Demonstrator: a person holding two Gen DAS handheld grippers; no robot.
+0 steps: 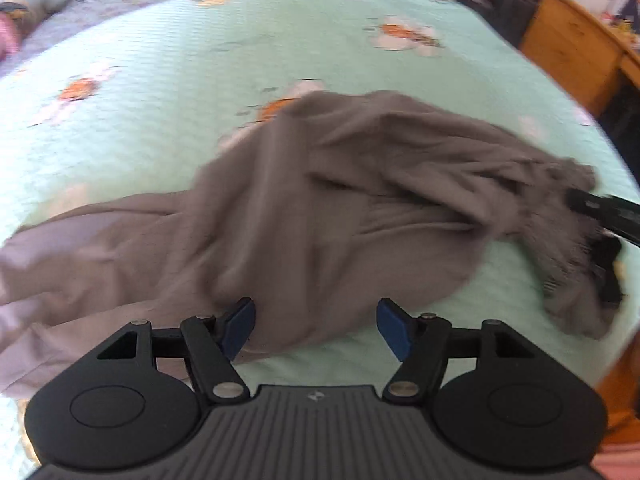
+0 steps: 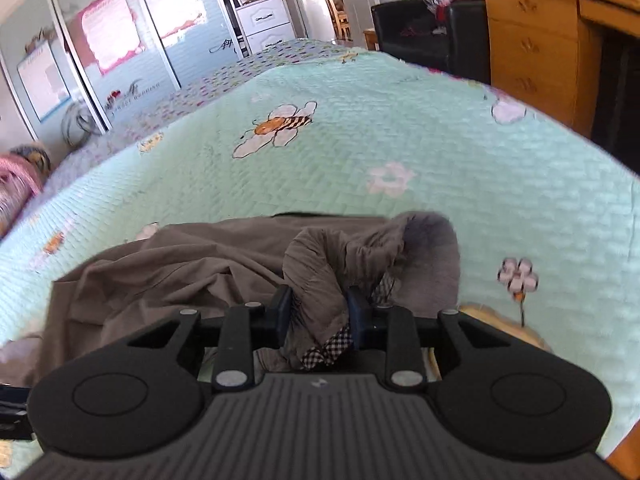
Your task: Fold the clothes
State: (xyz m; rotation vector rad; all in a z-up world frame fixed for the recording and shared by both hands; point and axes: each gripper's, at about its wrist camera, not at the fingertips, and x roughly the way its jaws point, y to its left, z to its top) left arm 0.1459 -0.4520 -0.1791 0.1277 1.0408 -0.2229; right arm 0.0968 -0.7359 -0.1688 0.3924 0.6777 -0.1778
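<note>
Left wrist view: left tongs (image 1: 316, 326) are hanging spread over the garment (image 1: 280, 208), gripping nothing, its near edge lying between their fingers on the bed (image 1: 200, 80). Right tongs (image 2: 318, 312) are pinching a bunched fold of it.
</note>
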